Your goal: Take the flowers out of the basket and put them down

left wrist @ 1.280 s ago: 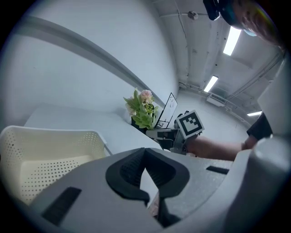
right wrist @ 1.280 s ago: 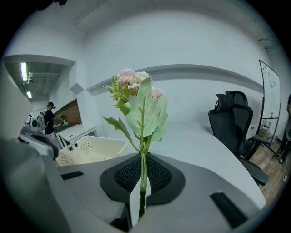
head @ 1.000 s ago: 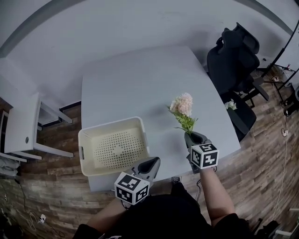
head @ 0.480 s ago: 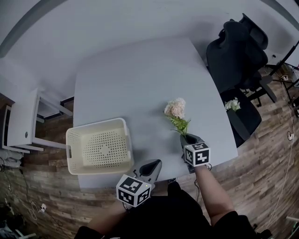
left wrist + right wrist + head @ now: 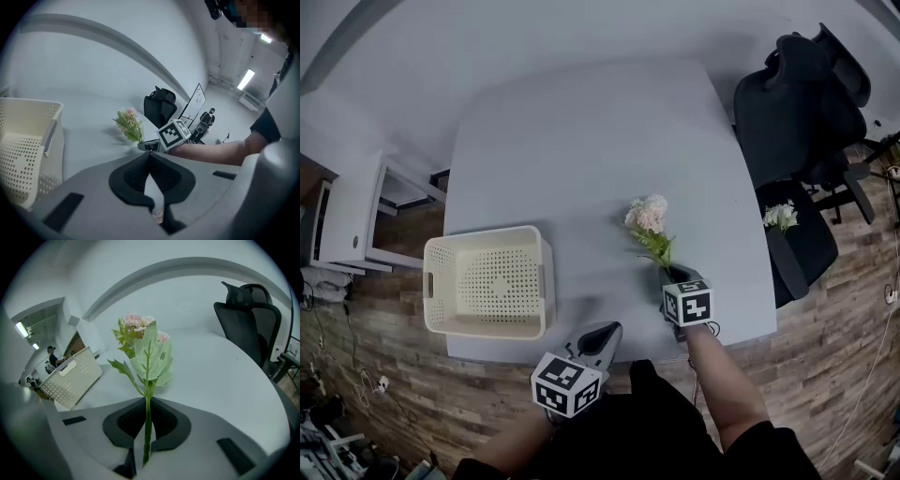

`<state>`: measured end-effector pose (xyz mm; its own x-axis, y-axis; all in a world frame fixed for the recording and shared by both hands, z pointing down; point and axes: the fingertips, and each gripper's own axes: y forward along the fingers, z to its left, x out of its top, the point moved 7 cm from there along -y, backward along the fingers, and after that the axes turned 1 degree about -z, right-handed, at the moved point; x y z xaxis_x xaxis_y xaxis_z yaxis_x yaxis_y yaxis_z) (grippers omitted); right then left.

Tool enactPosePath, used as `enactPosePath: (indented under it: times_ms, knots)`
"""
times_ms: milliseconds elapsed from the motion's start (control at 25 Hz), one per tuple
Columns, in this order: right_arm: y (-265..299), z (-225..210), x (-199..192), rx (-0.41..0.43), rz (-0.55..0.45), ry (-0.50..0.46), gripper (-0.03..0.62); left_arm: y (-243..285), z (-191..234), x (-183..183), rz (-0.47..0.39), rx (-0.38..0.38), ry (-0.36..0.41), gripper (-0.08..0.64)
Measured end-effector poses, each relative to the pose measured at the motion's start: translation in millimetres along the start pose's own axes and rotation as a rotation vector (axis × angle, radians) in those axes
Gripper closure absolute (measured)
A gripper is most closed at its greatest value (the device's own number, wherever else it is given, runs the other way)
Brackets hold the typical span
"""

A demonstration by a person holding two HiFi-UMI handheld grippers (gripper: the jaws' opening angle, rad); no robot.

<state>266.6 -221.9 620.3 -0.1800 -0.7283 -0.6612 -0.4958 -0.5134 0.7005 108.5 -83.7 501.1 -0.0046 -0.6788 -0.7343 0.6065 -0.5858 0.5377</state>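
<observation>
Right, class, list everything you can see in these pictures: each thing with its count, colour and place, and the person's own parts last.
table: one, pale grey, middle of the room
basket: one, cream, empty, on the table's near left corner
pink flower: one stem, pink with green leaves, over the table's near right part
white flowers: one bunch, white, past the table's right edge, by the chair
chair: one, black, right of the table
side table: one, white, left of the table
floor: brown wood planks
left gripper: grey, shut, empty, near the table's front edge
right gripper: grey, shut on the pink flower's stem
</observation>
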Motion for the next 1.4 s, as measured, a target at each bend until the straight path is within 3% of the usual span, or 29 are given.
enactPosePath:
  times_ms: [720,1000,1240,1400]
  knots:
    - [28.9,-6.2,-3.7,0.058,0.096,-0.041,0.552,10.2,0.0,-0.5,-0.019,0.095,-0.073,0.554]
    - [27.1,-1.4,-7.5,0.101,0.113,-0.049,0.494,5.7,-7.0,-2.5,-0.030,0.115,-0.073,0.552]
    - [23.7,0.0,-8.6,0.121,0.146,-0.119,0.414,-3.4,-12.2,-4.0,-0.045,0.145,-0.076,0.552]
    - [15.3,6.3,-8.1,0.123,0.145,-0.163,0.407,-14.8,-15.8,-5.5,-0.067,0.161,-0.074,0.552]
